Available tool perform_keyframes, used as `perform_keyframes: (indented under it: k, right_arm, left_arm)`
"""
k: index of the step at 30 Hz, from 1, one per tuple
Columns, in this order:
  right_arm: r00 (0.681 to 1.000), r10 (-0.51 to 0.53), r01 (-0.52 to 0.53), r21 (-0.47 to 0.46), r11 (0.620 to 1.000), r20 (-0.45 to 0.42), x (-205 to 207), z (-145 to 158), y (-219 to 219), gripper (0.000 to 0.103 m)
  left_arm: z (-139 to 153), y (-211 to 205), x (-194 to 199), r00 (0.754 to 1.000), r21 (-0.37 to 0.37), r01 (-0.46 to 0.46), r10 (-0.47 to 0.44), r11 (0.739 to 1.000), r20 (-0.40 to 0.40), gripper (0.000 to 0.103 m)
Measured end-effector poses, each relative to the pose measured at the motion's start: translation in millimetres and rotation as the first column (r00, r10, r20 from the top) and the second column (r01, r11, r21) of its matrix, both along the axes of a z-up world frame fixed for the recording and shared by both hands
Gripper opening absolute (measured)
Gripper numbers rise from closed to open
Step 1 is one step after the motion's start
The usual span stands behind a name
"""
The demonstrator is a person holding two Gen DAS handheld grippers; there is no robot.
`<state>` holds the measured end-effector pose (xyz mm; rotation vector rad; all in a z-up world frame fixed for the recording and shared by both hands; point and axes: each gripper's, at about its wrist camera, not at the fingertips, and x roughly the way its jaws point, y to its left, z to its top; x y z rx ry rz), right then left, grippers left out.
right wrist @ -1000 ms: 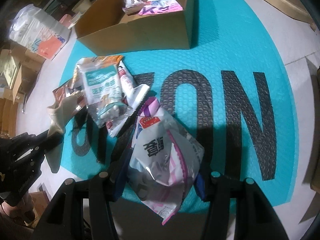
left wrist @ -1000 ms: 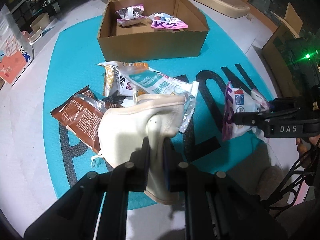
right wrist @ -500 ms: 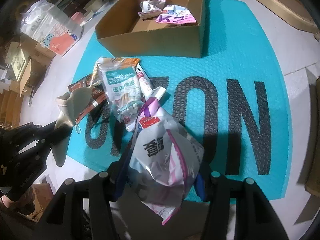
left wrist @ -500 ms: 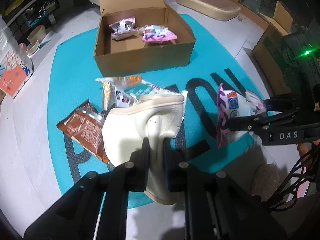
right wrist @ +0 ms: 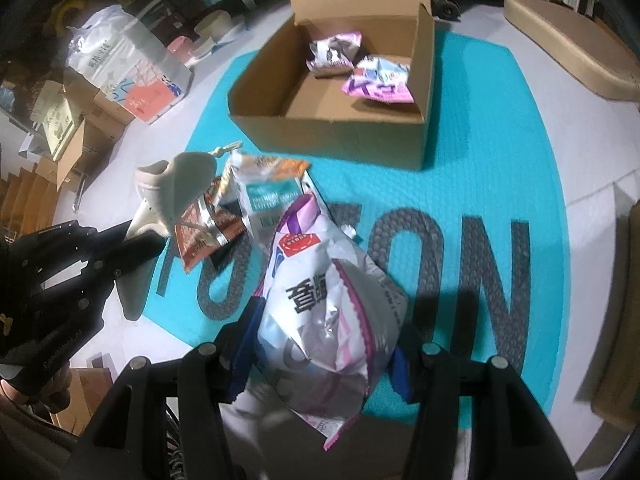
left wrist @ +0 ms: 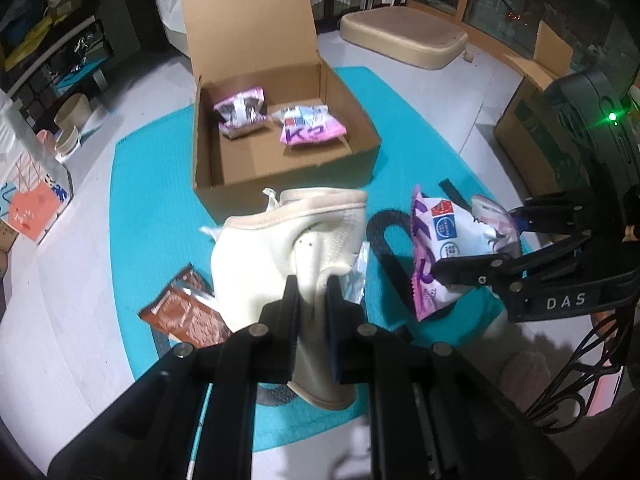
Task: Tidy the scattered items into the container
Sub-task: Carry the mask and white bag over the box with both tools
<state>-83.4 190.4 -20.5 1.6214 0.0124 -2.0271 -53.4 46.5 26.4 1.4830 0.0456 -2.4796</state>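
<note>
My left gripper [left wrist: 313, 292] is shut on a cream fabric sleeve [left wrist: 288, 240] and holds it above the teal mat. My right gripper [right wrist: 320, 344] is shut on a silver and purple snack bag [right wrist: 328, 300], also lifted; that bag also shows in the left wrist view [left wrist: 444, 244]. The open cardboard box [left wrist: 280, 168] stands ahead and holds two pink snack packets [left wrist: 308, 128]. A brown packet [left wrist: 180, 312], a teal cotton-swab packet [right wrist: 272, 200] and an orange-topped packet [right wrist: 280, 168] lie on the mat [right wrist: 480, 160].
A beige cushion [left wrist: 400, 40] lies behind the box. Cardboard boxes [left wrist: 532, 120] stand at the right. Bags, paper cups [left wrist: 72, 120] and shelves crowd the left side. White floor surrounds the mat.
Both grippers have risen with their items and moved toward the box, which now looks nearer and more open to view. The packets left on the mat have not moved.
</note>
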Motion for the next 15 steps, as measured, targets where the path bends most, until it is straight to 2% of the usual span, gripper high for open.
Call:
perform_keyframes:
  k: [8, 15]
  right_arm:
    - [0.998, 0.024, -0.026, -0.028, 0.999, -0.061, -23.0, 25.2, -8.8, 0.056]
    - [0.993, 0.029, -0.035, -0.059, 0.998, -0.114, -55.4, 46.9, -15.4, 0.056]
  left_arm:
    - [22.5, -3.4, -24.6, 0.998, -0.032, 0.027, -0.029, 0.999, -0.052, 0.011]
    - [36.6, -20.0, -57.8, 0.994, -0.024, 0.023, -0.026, 0.999, -0.107, 0.011]
